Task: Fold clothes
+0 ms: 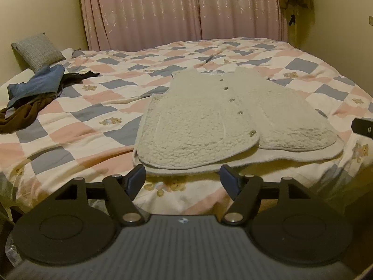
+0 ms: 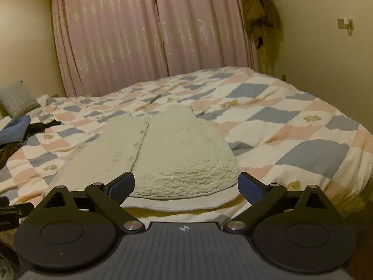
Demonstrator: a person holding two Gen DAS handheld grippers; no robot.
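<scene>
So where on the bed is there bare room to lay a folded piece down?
Free quilt lies between the fleece vest and the clothes pile on the left. A wider bare patch lies right of the vest, toward the bed's right edge. The far strip before the curtain is also bare. It is crowded by the grey pillow and the pile.

Definitely a bedroom at home. Big bed (image 1: 303, 53) under a patchwork quilt (image 1: 98, 98) with little teddy bears, pink curtains (image 1: 181, 9) closed behind it, grey cushion (image 1: 38, 50) up against the yellowish wall (image 1: 39, 4). Heap of clothes (image 1: 35, 91) dumped near the cushion, brown jacket (image 2: 258, 4) hanging in the corner.
</scene>
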